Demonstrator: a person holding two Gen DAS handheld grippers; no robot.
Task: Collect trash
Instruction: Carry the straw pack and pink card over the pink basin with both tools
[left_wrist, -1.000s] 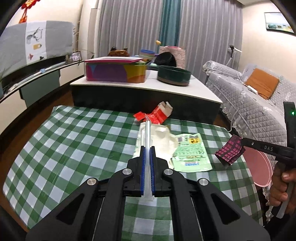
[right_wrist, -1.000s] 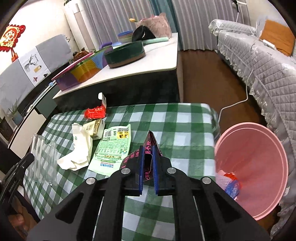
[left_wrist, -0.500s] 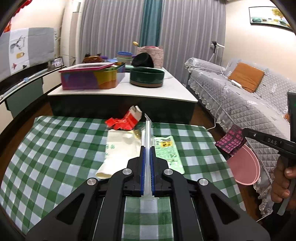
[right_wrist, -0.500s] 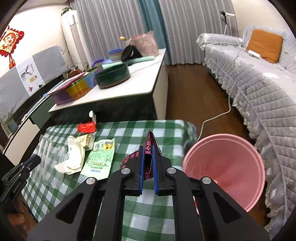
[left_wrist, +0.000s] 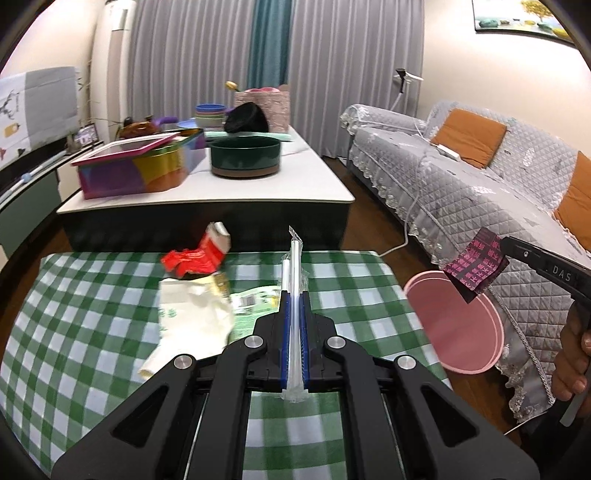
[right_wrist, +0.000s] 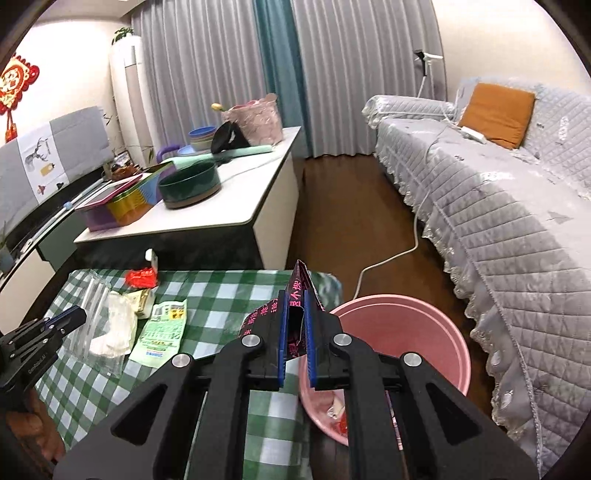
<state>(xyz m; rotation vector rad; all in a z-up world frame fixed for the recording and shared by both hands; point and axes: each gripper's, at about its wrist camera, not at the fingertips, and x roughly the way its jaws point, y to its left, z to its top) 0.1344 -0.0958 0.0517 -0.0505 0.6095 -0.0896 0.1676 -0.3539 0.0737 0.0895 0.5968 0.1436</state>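
Note:
My left gripper is shut on a clear plastic sleeve with white straws, held above the green checked tablecloth. In the right wrist view this sleeve hangs from the left gripper at the left edge. My right gripper is shut on a dark wrapper with pink print. It hangs just beyond the table's right edge, over the near rim of the pink bin. The left wrist view shows that wrapper above the bin. Some trash lies in the bin's bottom.
On the cloth lie a red carton, a crumpled white bag and a green packet. Beyond stands a low white table with a coloured tin and a dark green bowl. A grey-covered sofa and a floor cable lie right.
Both grippers have moved right and upward with their loads. The bin has come nearer in the right wrist view and has come fully into the left wrist view.

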